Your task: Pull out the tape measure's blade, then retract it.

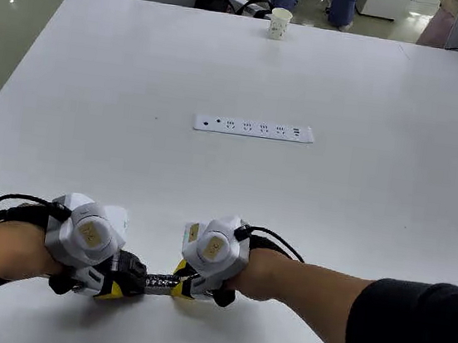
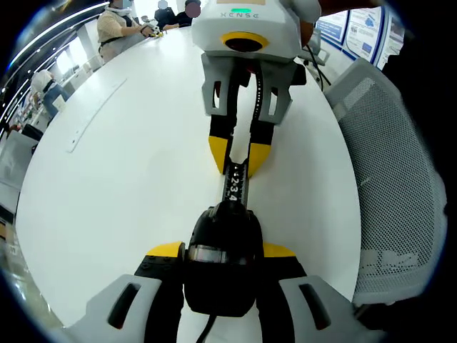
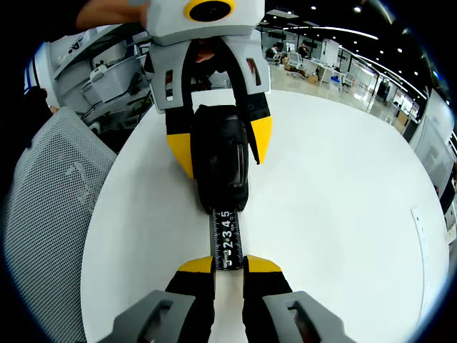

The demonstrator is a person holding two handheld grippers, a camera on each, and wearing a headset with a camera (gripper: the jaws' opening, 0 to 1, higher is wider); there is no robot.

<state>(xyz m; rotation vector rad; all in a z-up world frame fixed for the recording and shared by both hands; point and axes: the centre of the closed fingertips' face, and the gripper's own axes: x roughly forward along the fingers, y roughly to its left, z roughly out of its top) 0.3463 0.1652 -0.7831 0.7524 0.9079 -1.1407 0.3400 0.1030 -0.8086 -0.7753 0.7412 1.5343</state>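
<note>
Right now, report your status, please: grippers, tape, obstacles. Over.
Left gripper shut on tape measure case. Right gripper shut on blade, short length out. Power strip well beyond, not in the way.

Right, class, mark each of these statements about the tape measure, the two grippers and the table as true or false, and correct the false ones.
1. The left gripper grips the tape measure's black case. True.
2. The blade is fully wound in. False: a short numbered stretch runs from the black case to the right gripper.
3. The right gripper is shut on the blade. True.
4. The power strip lies between the grippers. False: it lies in the middle of the table, well beyond them.
5. A paper cup stands near the table's far edge. True.
</note>
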